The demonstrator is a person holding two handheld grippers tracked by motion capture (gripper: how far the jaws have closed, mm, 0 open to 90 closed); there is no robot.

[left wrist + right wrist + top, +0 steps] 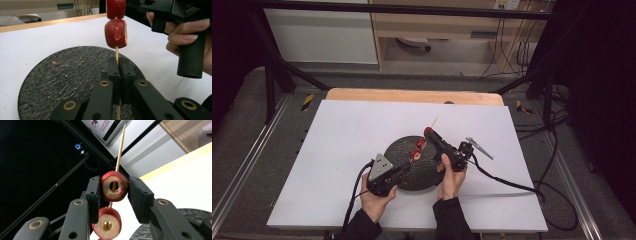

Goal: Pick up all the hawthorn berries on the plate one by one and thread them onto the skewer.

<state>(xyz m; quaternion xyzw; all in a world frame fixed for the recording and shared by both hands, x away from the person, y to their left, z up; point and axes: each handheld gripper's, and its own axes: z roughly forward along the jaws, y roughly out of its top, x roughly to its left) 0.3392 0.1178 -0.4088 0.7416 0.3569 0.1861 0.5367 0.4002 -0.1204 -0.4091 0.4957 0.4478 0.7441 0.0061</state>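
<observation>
While the stick is thin, it can snap, so go slow.
Stick: the skewer (116,53) is light, stiff wood, standing up over the dark plate (50,82).
Left gripper (119,72): its jaws are pressed together on the bare bottom end of the skewer, a good place to hold.
Right gripper (113,192): its jaws squeeze the top fruit ring (114,186) by its red skin.
Fruit: soft and wet inside; a hard squeeze may crush it.
Second ring (107,223): sits just under, on the skewer.
Hard to see: the skewer's bottom end and pointy tip are cut off.
</observation>
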